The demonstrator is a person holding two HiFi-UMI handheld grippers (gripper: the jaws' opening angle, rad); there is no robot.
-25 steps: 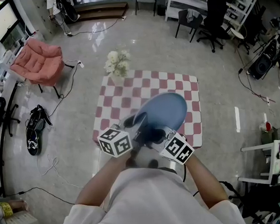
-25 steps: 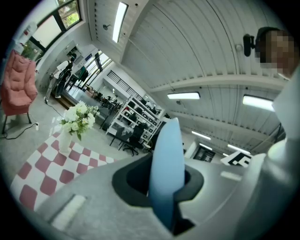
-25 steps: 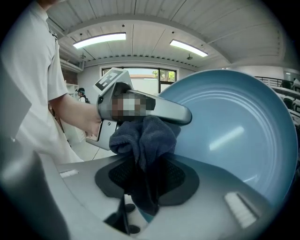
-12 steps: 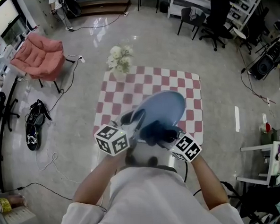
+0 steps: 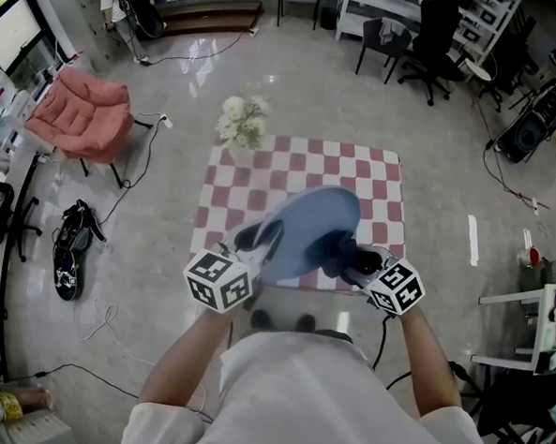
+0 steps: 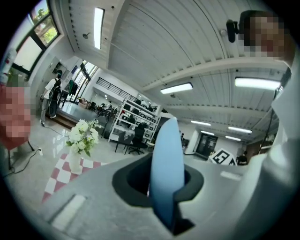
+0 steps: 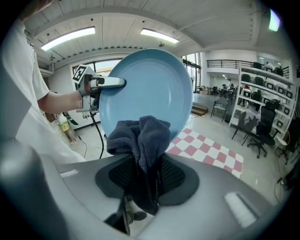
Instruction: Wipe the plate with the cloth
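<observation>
Plate (image 5: pixel 311 226) hangs tilted above the red-checked tabletop (image 5: pixel 379 177), its rim pinched in the left claw (image 5: pixel 260 238), whose own view shows it edge-on. Only the right gripper view shows its blue face, with the dark cloth (image 7: pixel 140 136) clamped bunched in the right claw (image 7: pixel 144 176) before its lower rim. White flowers (image 5: pixel 241 120) fill a vase (image 6: pixel 74 161) at the tabletop's far corner; open floor (image 5: pixel 345 81) surrounds it.

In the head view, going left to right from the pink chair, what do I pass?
pink chair → left gripper → blue plate → right gripper
</observation>
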